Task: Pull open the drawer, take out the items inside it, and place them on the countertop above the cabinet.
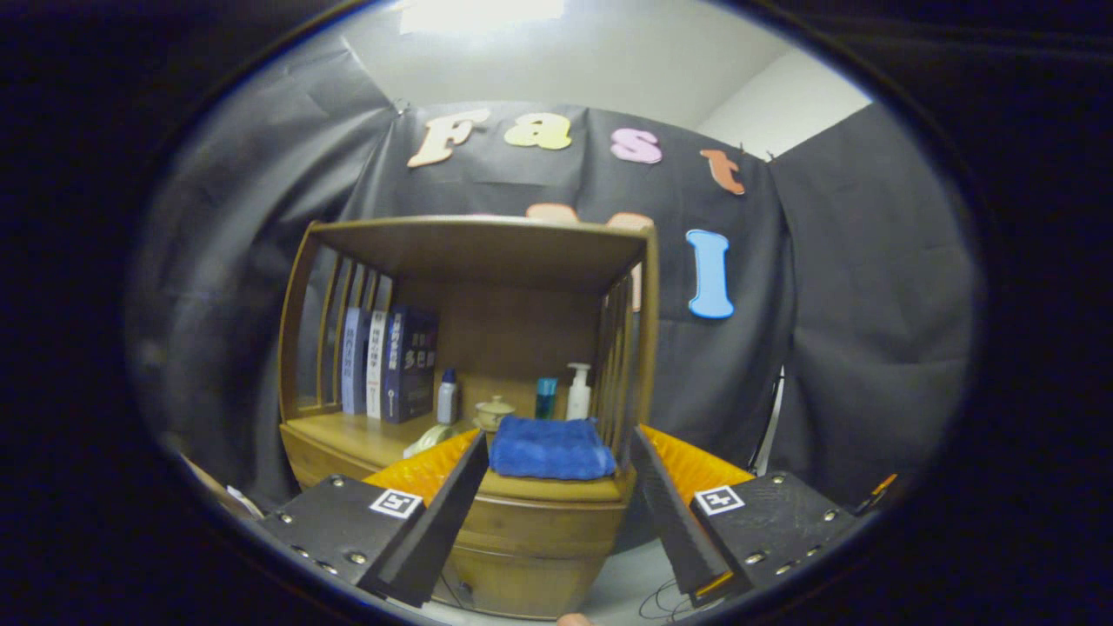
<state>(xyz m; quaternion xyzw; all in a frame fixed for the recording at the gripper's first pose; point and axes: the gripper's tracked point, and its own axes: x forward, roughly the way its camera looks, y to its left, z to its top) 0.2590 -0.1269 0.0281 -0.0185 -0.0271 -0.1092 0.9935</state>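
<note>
Cabinet: brown wooden cabinet (522, 522) with a slatted open shelf frame on top, ahead of the fingers.
Countertop: pale wooden countertop (348, 435) carrying everything below.
Drawer: curved wooden drawer front (539, 526) under the countertop's front edge, closed, low between the fingers.
Books: dark blue upright books (391, 365) at the back left corner.
Towel: folded blue cloth towel (549, 448) at the front edge, just beyond the fingertips.
Bottles: small plastic bottles (577, 391) along the back.
Claw: gripper (556, 456) fingers spread wide apart, empty.
</note>
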